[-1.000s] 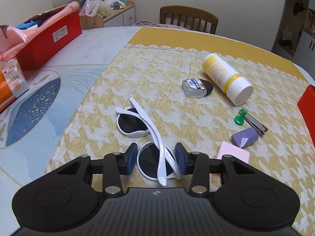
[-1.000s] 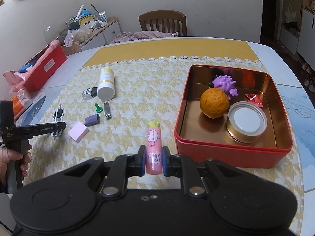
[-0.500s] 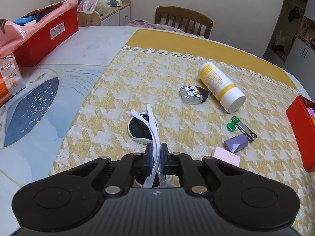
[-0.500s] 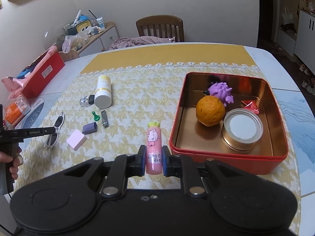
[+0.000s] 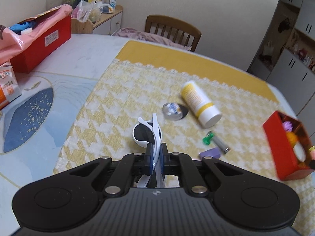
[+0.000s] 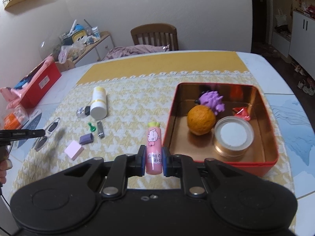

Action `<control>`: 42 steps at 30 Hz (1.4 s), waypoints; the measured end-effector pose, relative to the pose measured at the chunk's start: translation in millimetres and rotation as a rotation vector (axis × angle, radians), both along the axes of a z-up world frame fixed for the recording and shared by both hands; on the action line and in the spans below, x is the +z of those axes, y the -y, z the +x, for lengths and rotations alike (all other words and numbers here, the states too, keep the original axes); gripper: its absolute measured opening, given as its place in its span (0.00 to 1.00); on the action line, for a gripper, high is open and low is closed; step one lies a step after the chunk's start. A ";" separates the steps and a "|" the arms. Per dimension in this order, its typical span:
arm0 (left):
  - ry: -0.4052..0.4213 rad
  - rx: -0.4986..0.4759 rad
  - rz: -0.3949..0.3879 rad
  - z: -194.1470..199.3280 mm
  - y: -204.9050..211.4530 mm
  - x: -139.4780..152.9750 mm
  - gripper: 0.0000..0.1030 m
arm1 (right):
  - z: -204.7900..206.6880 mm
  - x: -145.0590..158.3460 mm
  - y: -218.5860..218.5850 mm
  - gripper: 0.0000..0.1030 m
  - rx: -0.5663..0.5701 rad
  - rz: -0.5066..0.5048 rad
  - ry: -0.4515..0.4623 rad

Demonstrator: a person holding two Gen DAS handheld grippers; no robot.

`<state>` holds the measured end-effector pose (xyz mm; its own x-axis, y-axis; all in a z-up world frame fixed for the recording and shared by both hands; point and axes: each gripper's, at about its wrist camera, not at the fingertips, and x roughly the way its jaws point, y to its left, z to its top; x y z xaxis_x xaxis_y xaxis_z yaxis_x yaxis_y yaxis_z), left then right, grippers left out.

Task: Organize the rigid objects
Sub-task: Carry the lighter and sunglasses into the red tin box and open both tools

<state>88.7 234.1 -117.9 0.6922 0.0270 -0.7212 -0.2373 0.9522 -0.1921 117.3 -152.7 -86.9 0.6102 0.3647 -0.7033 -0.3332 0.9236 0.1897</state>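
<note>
My left gripper (image 5: 155, 153) is shut on the white sunglasses (image 5: 146, 132), pinching their folded arms and holding them a little above the yellow checked cloth (image 5: 126, 98). From the right wrist view the sunglasses (image 6: 50, 128) hang at the left gripper's tip (image 6: 42, 132). My right gripper (image 6: 154, 159) is shut on a pink tube (image 6: 153, 147) with a cartoon label, just left of the red tin (image 6: 265, 163). The tin holds an orange (image 6: 200, 120), a purple spiky toy (image 6: 212, 100), a round lidded tin (image 6: 233, 136) and a red wrapper (image 6: 241, 113).
On the cloth lie a white and yellow bottle (image 5: 199, 103), a small clear case (image 5: 174, 110), a green pin (image 5: 207, 138), nail clippers (image 5: 221, 144), a purple block (image 5: 209, 153) and a pink pad (image 6: 73, 149). A red box (image 5: 39, 45) with a pink bag stands far left. A chair (image 5: 173, 31) is behind.
The left gripper went from open around the sunglasses to shut on them, then lifted them off the cloth. The right gripper kept its hold on the pink tube.
</note>
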 end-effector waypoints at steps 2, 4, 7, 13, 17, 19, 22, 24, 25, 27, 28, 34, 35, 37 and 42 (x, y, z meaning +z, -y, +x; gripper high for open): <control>0.018 -0.014 -0.010 0.6 4.5 8.3 0.06 | 2.1 2.4 5.2 0.14 -0.012 -0.002 0.010; 0.036 -0.035 -0.015 2.3 12.6 16.9 0.06 | 5.1 4.3 11.4 0.14 -0.025 -0.007 0.019; 0.063 -0.081 -0.025 7.0 29.5 28.9 0.06 | 10.0 6.2 22.2 0.14 -0.045 -0.014 0.026; 0.108 -0.187 -0.030 22.2 73.8 46.3 0.06 | 16.2 8.3 42.7 0.14 -0.070 -0.030 0.042; 0.123 -0.261 -0.032 33.9 106.2 49.8 0.06 | 20.7 7.5 56.7 0.14 -0.080 -0.043 0.046; 0.124 -0.297 -0.039 39.9 122.7 50.2 0.06 | 22.8 6.7 63.7 0.14 -0.083 -0.049 0.046; 0.124 -0.343 -0.038 46.2 147.5 49.5 0.06 | 26.5 4.5 74.5 0.14 -0.087 -0.061 0.044; 0.122 -0.371 -0.035 50.3 163.6 48.1 0.06 | 29.6 2.3 81.8 0.14 -0.091 -0.064 0.038; 0.118 -0.384 -0.036 52.6 171.5 47.0 0.06 | 31.1 0.9 84.7 0.14 -0.091 -0.067 0.036; 0.113 -0.409 -0.042 56.4 185.8 44.5 0.06 | 33.9 -1.4 91.2 0.14 -0.090 -0.069 0.031; 0.112 -0.421 -0.038 58.2 193.4 43.5 0.06 | 35.6 -2.7 94.2 0.14 -0.088 -0.068 0.027; 0.099 -0.474 -0.030 72.5 235.3 37.3 0.06 | 46.6 -9.0 104.8 0.14 -0.055 -0.077 0.015; 0.096 -0.479 -0.029 75.2 242.1 36.6 0.06 | 48.4 -10.3 105.8 0.14 -0.050 -0.081 0.013; 0.093 -0.495 -0.028 79.7 256.8 35.0 0.06 | 52.3 -12.9 108.3 0.14 -0.037 -0.090 0.008; 0.095 -0.536 -0.019 94.3 288.7 33.3 0.06 | 61.2 -17.9 112.4 0.14 0.000 -0.114 -0.004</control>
